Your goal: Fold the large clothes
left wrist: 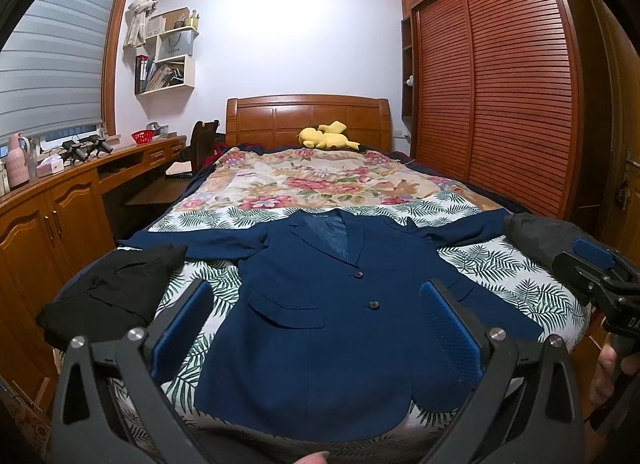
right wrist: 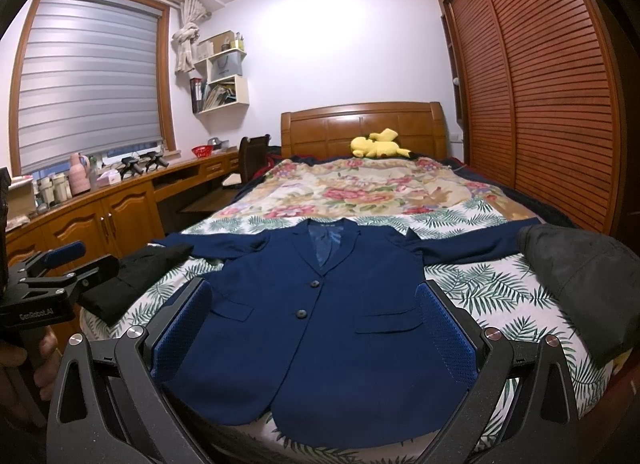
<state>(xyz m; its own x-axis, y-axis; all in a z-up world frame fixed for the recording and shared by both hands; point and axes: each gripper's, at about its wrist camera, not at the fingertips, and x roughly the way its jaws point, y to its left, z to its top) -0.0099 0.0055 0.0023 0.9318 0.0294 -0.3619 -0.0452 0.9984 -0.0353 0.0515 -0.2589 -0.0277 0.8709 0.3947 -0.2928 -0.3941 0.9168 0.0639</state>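
Note:
A navy blue blazer (left wrist: pixel 320 312) lies flat and face up on the bed, buttoned, sleeves spread to both sides; it also shows in the right wrist view (right wrist: pixel 320 324). My left gripper (left wrist: pixel 316 324) is open and empty, held above the blazer's lower hem at the foot of the bed. My right gripper (right wrist: pixel 316 320) is open and empty, also above the hem. The right gripper shows at the right edge of the left wrist view (left wrist: pixel 600 264), and the left gripper shows at the left edge of the right wrist view (right wrist: pixel 68 260).
A folded black garment (left wrist: pixel 116 288) lies at the bed's left edge, a dark grey garment (right wrist: pixel 580 276) at the right. A floral blanket (left wrist: pixel 316 180) and a yellow plush (left wrist: pixel 326 136) lie near the headboard. A desk (left wrist: pixel 60 200) stands left, a wardrobe (left wrist: pixel 500 84) right.

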